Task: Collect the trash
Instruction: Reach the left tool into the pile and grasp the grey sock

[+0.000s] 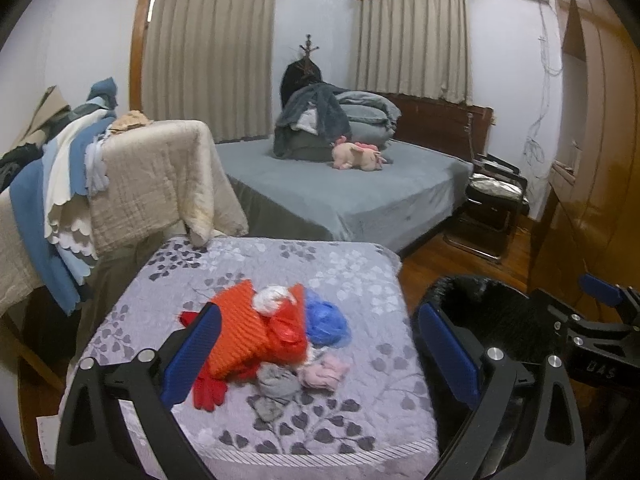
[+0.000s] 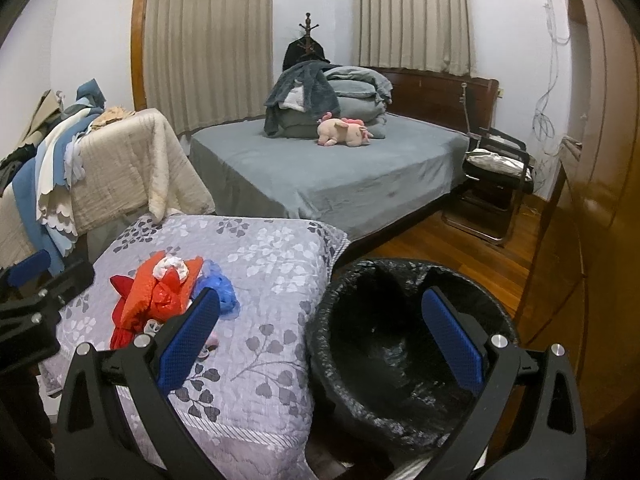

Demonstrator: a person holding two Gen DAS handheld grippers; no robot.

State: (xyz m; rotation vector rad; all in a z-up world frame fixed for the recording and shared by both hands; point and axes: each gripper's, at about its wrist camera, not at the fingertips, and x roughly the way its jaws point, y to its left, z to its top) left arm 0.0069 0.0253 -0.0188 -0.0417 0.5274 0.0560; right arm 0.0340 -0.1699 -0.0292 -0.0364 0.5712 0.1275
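A pile lies on the leaf-patterned quilt point(image 1: 340, 272): an orange knit piece point(image 1: 240, 332), a white crumpled wad point(image 1: 274, 298), a red plastic bag point(image 1: 286, 330), a blue plastic bag point(image 1: 326, 320), grey point(image 1: 276, 384) and pink point(image 1: 324, 372) cloths, a red glove point(image 1: 206, 392). My left gripper point(image 1: 320, 356) is open above the pile, empty. My right gripper point(image 2: 324, 336) is open and empty, over the near rim of the black-lined trash bin point(image 2: 400, 364) beside the quilt. The pile also shows in the right wrist view point(image 2: 160, 292).
A grey bed point(image 1: 340, 188) with folded bedding and a pink plush toy point(image 1: 356, 154) stands behind. A chair draped with blankets point(image 1: 152, 184) is at the left. A black chair point(image 1: 488, 208) and a wooden wardrobe point(image 1: 592, 160) are at the right, over wooden floor.
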